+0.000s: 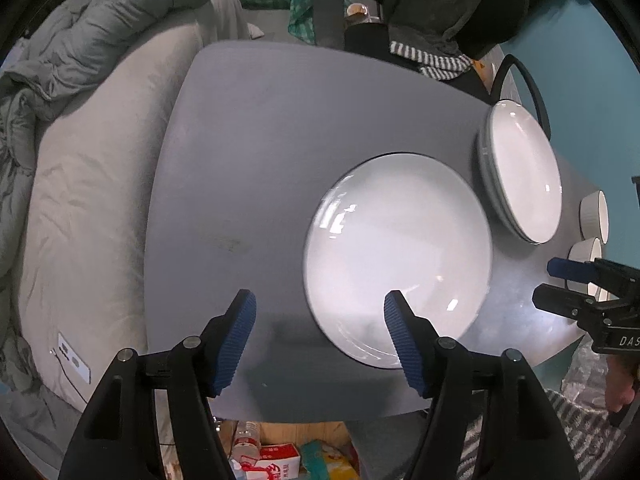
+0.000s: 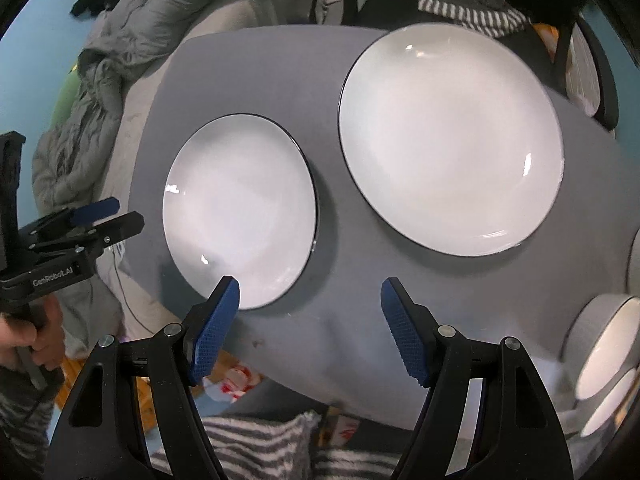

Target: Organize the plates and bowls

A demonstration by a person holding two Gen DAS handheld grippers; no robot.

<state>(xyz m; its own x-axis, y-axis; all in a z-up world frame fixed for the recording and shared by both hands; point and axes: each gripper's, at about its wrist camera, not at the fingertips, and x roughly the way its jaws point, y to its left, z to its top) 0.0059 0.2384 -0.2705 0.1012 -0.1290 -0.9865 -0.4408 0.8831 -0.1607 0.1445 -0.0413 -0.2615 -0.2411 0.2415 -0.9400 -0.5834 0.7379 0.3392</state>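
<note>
Beside a rumpled grey bed (image 1: 92, 184), the left gripper (image 1: 320, 338) hangs spread over the grey desk (image 1: 240, 160) above a flat white plate (image 1: 398, 256), a plate stack (image 1: 524, 172) and bowls (image 2: 608, 344) further right, the right gripper (image 2: 310, 330) likewise spread, empty.

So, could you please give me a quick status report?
Both tongs, left and right, open, empty. Near plate lies single; far plates stacked. Bowls at right. Nothing blocking.

home bedroom | bed (image 1: 92, 184); rumpled duvet (image 1: 80, 36); grey table (image 1: 248, 152)
</note>
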